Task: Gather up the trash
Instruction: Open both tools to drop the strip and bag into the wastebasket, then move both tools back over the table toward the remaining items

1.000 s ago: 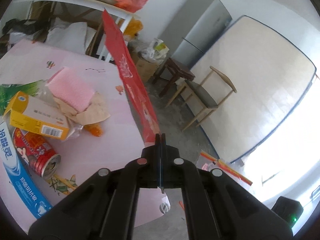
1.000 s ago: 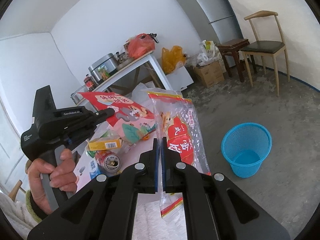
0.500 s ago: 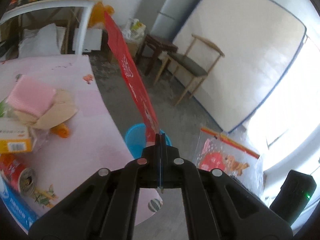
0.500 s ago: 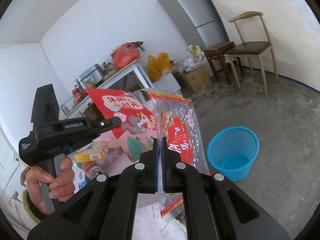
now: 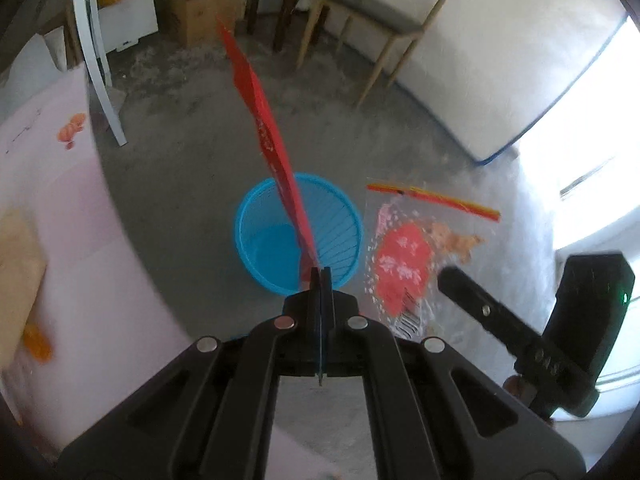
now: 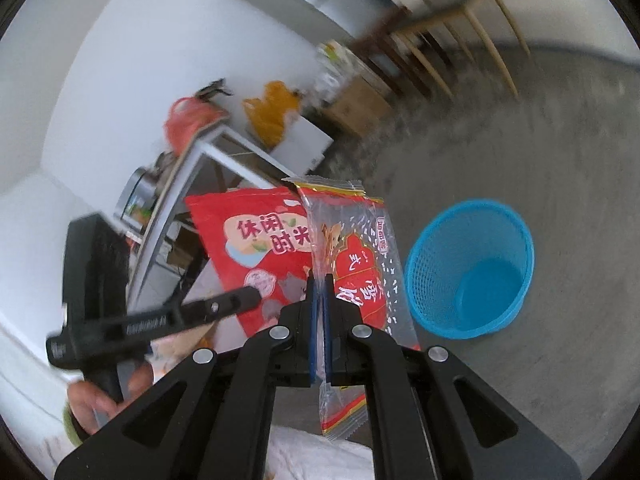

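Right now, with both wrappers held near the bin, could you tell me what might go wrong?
1. The red bag is light and flat; released from the left gripper above the bin, it may flutter past the rim.
2. The clear wrapper in the right gripper hangs beside the bin and would land on the floor.

At centre left of the right wrist view, the red snack bag carries large white Chinese characters reading 休闲时光. The clear wrapper beside it shows big white characters, mirrored and not legible. Lettering on the left hand-held gripper is blurred.
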A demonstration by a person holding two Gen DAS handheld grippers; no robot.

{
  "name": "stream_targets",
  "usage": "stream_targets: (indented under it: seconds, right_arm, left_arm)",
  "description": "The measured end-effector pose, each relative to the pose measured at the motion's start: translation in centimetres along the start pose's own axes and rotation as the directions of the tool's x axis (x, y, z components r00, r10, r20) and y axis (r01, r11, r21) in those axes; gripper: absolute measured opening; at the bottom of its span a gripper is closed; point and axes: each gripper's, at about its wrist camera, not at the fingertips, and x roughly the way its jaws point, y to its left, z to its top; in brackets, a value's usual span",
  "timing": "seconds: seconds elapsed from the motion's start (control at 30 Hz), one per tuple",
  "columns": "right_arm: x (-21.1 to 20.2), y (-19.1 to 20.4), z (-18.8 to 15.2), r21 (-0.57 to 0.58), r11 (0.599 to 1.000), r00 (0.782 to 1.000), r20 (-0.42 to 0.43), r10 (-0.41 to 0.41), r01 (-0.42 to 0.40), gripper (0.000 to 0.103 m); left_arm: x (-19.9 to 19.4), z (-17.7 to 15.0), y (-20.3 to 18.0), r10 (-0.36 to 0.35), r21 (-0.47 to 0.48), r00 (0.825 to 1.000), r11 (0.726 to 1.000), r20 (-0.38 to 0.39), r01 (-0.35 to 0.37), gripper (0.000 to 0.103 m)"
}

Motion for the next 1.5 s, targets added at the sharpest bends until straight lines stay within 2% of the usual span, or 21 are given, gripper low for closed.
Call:
stream_targets:
  seconds: [0.07, 0.2, 0.23, 0.27, 0.3, 0.33, 0.4, 0.47, 0.6, 0.73, 0.83, 0.93, 1.07, 1.1, 1.13, 1.17, 1.23, 1.3, 1.37, 1.4, 1.5]
  right_arm:
    - [2.4, -2.0, 1.3, 0.050, 0.998, 1.000, -0.014, -0.026, 0.027, 0.003]
    - [6.4, -5.0, 3.5, 0.097, 0.991, 0.996, -0.034, -0.086, 0.089, 0.006]
    - [7.4, -5.9, 3.9, 0.112, 0.988, 0.994, -0.045, -0.101, 0.106, 0.006]
    - [8.8, -7.1, 4.3, 0.128, 0.980, 0.988, -0.059, -0.144, 0.151, 0.009]
    - [9.9, -8.3, 4.5, 0.142, 0.973, 0.982, -0.076, -0.172, 0.181, 0.026]
    - [10.6, -9.2, 4.7, 0.151, 0.968, 0.978, -0.090, -0.188, 0.200, 0.047]
    - [11.4, -11.3, 4.2, 0.185, 0.944, 0.961, -0.103, -0.257, 0.272, 0.050]
    - [11.4, -12.3, 3.4, 0.199, 0.943, 0.963, -0.107, -0.249, 0.266, 0.050]
    - [10.0, -12.6, 1.8, 0.201, 0.940, 0.960, -0.112, -0.256, 0.274, 0.050]
    - [6.5, -10.7, -0.4, 0.146, 0.951, 0.961, -0.080, -0.264, 0.273, 0.052]
    - [2.9, -8.4, -2.8, 0.081, 0.956, 0.960, -0.047, -0.278, 0.281, 0.059]
    - [0.1, -5.2, -4.9, -0.020, 0.940, 0.939, -0.023, -0.342, 0.342, 0.065]
    - [-3.6, 0.5, -7.3, -0.170, 0.874, 0.890, 0.085, -0.448, 0.456, 0.083]
    - [-4.6, 2.4, -8.1, -0.208, 0.844, 0.869, 0.126, -0.478, 0.495, 0.089]
    - [-5.4, 4.0, -8.7, -0.245, 0.816, 0.852, 0.163, -0.498, 0.524, 0.095]
    - [-6.0, 5.7, -9.2, -0.285, 0.790, 0.840, 0.195, -0.506, 0.543, 0.097]
    - [-6.9, 8.2, -10.0, -0.353, 0.739, 0.819, 0.236, -0.523, 0.573, 0.097]
    - [-7.2, 11.1, -11.1, -0.421, 0.652, 0.775, 0.291, -0.561, 0.631, 0.097]
    - [-7.6, 13.7, -12.2, -0.474, 0.576, 0.741, 0.335, -0.582, 0.667, 0.097]
    - [-7.7, 14.8, -12.5, -0.487, 0.552, 0.731, 0.356, -0.583, 0.677, 0.097]
    - [-8.0, 17.4, -13.1, -0.505, 0.465, 0.682, 0.449, -0.578, 0.727, 0.097]
  left_arm:
    - [2.2, 1.4, 0.4, 0.014, -0.003, 0.999, 1.000, -0.046, -0.014, 0.000]
    - [5.6, 3.7, 1.1, 0.040, 0.027, 0.996, 0.999, -0.080, -0.038, 0.001]
    - [6.4, 4.0, 1.4, 0.064, 0.033, 0.994, 0.998, -0.085, -0.061, 0.004]
    - [6.9, 4.3, 1.5, 0.087, 0.035, 0.993, 0.996, -0.083, -0.085, 0.014]
    - [7.5, 4.8, 1.9, 0.132, 0.030, 0.989, 0.991, -0.073, -0.130, 0.024]
    - [7.6, 5.0, 2.0, 0.150, 0.024, 0.986, 0.989, -0.069, -0.149, 0.027]
    - [7.2, 5.2, 2.4, 0.142, -0.008, 0.988, 0.990, -0.056, -0.142, 0.027]
    - [6.2, 5.1, 2.4, 0.119, 0.004, 0.992, 0.993, -0.038, -0.119, 0.027]
    - [2.8, 4.7, 1.8, 0.159, 0.065, 0.987, 0.985, 0.032, -0.161, 0.031]
    - [-2.2, 3.3, 1.0, 0.118, 0.094, 0.991, 0.988, 0.066, -0.124, 0.037]
    - [-7.3, 0.8, 0.6, 0.081, 0.133, 0.987, 0.986, 0.136, -0.100, 0.050]
    - [-12.7, -3.6, 1.0, 0.073, 0.154, 0.968, 0.982, 0.240, -0.112, 0.058]
    - [-16.3, -8.6, 3.1, 0.044, 0.110, 0.959, 0.991, 0.279, -0.078, 0.063]
    - [-17.1, -10.1, 3.4, 0.065, 0.093, 0.953, 0.991, 0.297, -0.096, 0.063]
    - [-18.1, -12.1, 4.0, 0.070, 0.091, 0.938, 0.990, 0.340, -0.107, 0.063]
    - [-18.7, -13.1, 4.0, 0.074, 0.097, 0.931, 0.989, 0.358, -0.115, 0.063]
    - [-19.8, -15.2, 4.8, 0.114, 0.091, 0.921, 0.983, 0.374, -0.158, 0.063]
    - [-21.1, -17.4, 5.8, 0.135, 0.061, 0.910, 0.983, 0.392, -0.172, 0.063]
    - [-22.3, -19.3, 7.2, 0.128, 0.021, 0.909, 0.989, 0.396, -0.149, 0.070]
    - [-22.8, -20.0, 7.8, 0.121, -0.001, 0.909, 0.991, 0.400, -0.131, 0.073]
    - [-24.4, -22.1, 9.8, 0.124, -0.071, 0.894, 0.992, 0.431, -0.103, 0.074]
